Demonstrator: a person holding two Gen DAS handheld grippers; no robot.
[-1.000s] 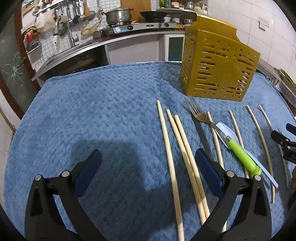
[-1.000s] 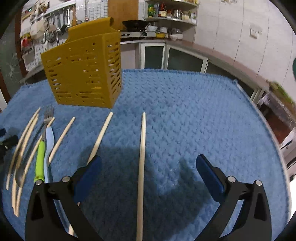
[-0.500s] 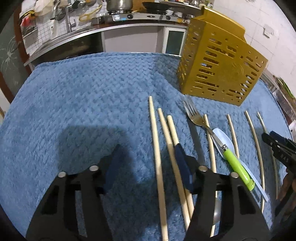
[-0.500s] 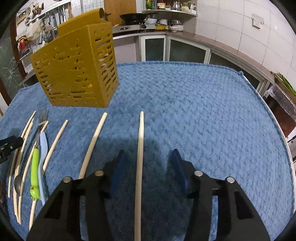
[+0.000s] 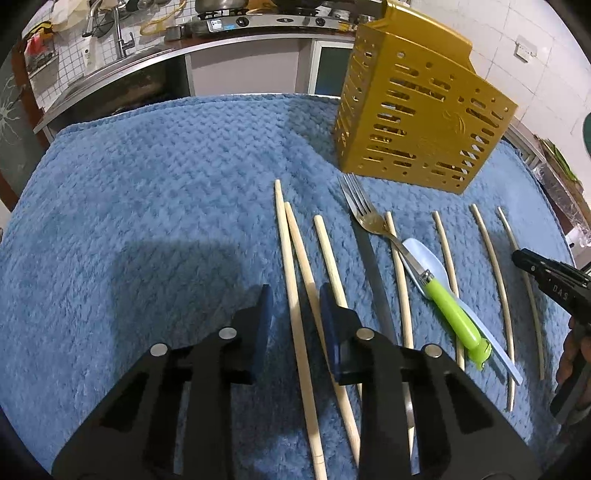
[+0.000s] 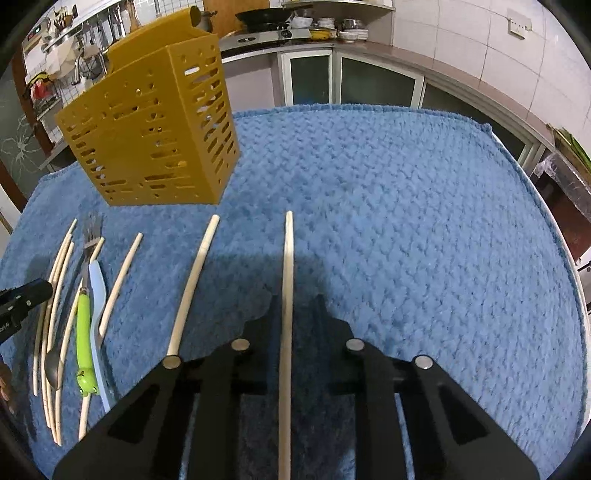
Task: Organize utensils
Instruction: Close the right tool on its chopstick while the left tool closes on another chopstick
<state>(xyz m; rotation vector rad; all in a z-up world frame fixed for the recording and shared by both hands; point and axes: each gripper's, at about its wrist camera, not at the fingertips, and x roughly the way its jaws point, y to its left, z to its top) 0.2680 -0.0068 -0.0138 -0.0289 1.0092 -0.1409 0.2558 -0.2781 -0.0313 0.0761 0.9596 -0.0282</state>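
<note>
Several pale wooden chopsticks lie side by side on the blue towel (image 5: 147, 221), in front of a yellow slotted utensil holder (image 5: 417, 122) (image 6: 155, 136). My left gripper (image 5: 296, 314) is low over two chopsticks (image 5: 286, 251). Its jaws are closing with both sticks between them and a gap still showing. My right gripper (image 6: 297, 306) straddles a single chopstick (image 6: 289, 251). Its jaws are closing too, and the right pad is clear of the stick. A green-handled fork (image 5: 448, 310) lies across a pale blue spoon (image 5: 424, 251).
A metal spoon (image 6: 53, 363) lies among the chopsticks. The right gripper's black tip (image 5: 546, 284) shows at the right edge of the left wrist view. Behind the towel run a kitchen counter with a stove (image 5: 236, 22) and cabinets (image 6: 369, 85).
Both grippers' jaws have narrowed from wide open to close around the chopsticks. Both views have tilted downward a little toward the towel.
</note>
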